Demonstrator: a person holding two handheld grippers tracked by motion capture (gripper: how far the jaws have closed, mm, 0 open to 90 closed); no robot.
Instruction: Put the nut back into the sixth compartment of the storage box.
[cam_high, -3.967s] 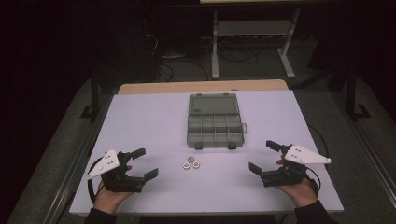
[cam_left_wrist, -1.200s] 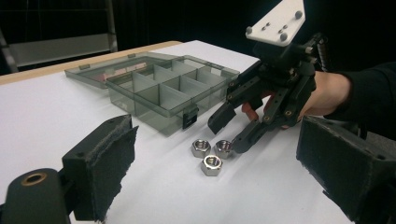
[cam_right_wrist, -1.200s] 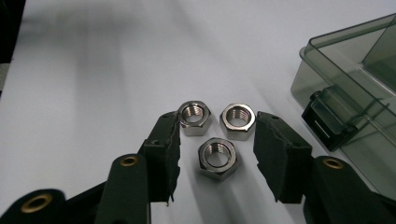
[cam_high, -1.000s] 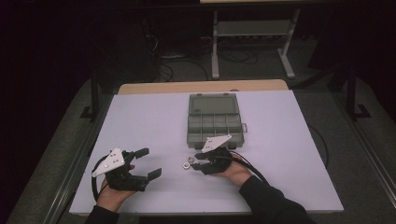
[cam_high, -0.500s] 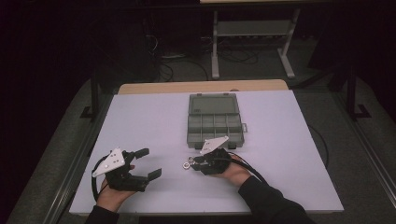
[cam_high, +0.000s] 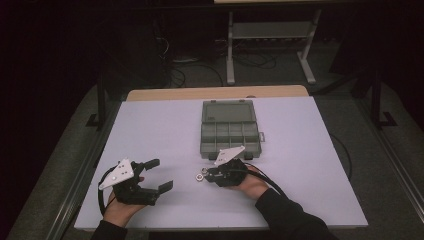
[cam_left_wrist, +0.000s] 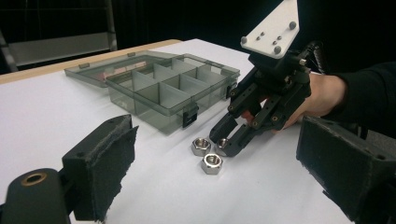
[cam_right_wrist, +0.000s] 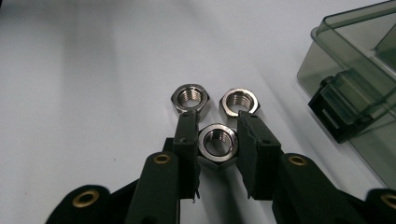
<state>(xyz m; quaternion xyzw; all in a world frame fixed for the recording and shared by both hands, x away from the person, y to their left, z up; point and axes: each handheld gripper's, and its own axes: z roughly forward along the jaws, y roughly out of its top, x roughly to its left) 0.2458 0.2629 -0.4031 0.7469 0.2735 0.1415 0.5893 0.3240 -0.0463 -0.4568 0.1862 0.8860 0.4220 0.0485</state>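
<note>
in the high view, the white table (cam_high: 150, 125) carries an open grey compartment box (cam_high: 229, 131) toward its far middle, lid laid back away from the person. the right gripper (cam_high: 206, 176) sits just in front of the box's near edge, its tips at a small cluster of steel hex nuts (cam_high: 200, 176) on the tabletop. the left gripper (cam_high: 160, 175) rests well apart to the left near the table's front edge, its jaws spread wide with nothing between them.

in the left gripper view, its own two padded jaws stand far apart at the bottom corners, bare table between them. beyond lie the three hex nuts (cam_left_wrist: 208, 153) in a tight group, touching or nearly so. the right gripper (cam_left_wrist: 229, 140) comes in from the right, held in a hand (cam_left_wrist: 317, 95), its tips down on the table around the rightmost nut (cam_left_wrist: 222, 145). the translucent compartment box (cam_left_wrist: 163, 88) stands just behind the nuts, its dividers visible and the near latch (cam_left_wrist: 189, 115) facing the nuts.

in the right gripper view, the right gripper (cam_right_wrist: 217, 142) has its two jaws on either side of the nearest nut (cam_right_wrist: 217, 141), which lies flat on the table; the pads are at its flats, closed in on it or very nearly, and whether they press it i cannot tell. the other two nuts (cam_right_wrist: 190, 99) (cam_right_wrist: 239, 101) lie flat just beyond the fingertips, side by side. the box corner (cam_right_wrist: 355, 88) with its black latch shows at the right edge.
</note>
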